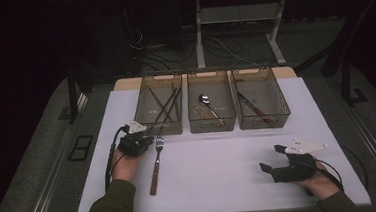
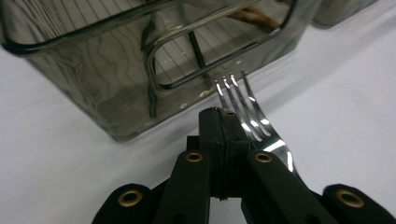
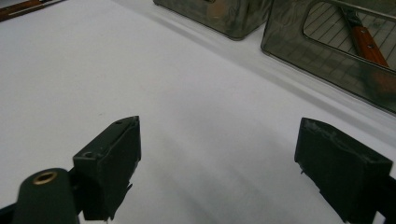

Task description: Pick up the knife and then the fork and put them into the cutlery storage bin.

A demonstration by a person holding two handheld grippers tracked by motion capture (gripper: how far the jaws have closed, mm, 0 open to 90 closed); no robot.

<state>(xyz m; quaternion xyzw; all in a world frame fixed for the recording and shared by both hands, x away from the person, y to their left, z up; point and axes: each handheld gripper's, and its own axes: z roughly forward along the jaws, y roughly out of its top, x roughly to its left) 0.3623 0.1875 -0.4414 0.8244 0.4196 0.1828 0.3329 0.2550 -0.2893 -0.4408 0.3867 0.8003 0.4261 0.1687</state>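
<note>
- On the white desk (image 1: pixel 221 174), a fork (image 1: pixel 157 161) lay just before the left bin (image 1: pixel 160 104), prongs toward it.
- Left gripper (image 2: pixel 233 128) had its jaws pressed together beside the fork's neck, apparently gripping nothing.
- Right gripper (image 3: pixel 219 163) rested well apart, jaws spread and empty.
- Risk: lifting now would likely leave the fork behind or nudge it askew.

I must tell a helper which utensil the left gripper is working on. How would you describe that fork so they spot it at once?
On the white table, look in front of the three smoky plastic bins, below the leftmost one. The fork lies on the bare tabletop beside the shut left gripper, tines toward the bins. It is the one utensil outside a bin, with steel tines and a brown wooden handle.
</note>
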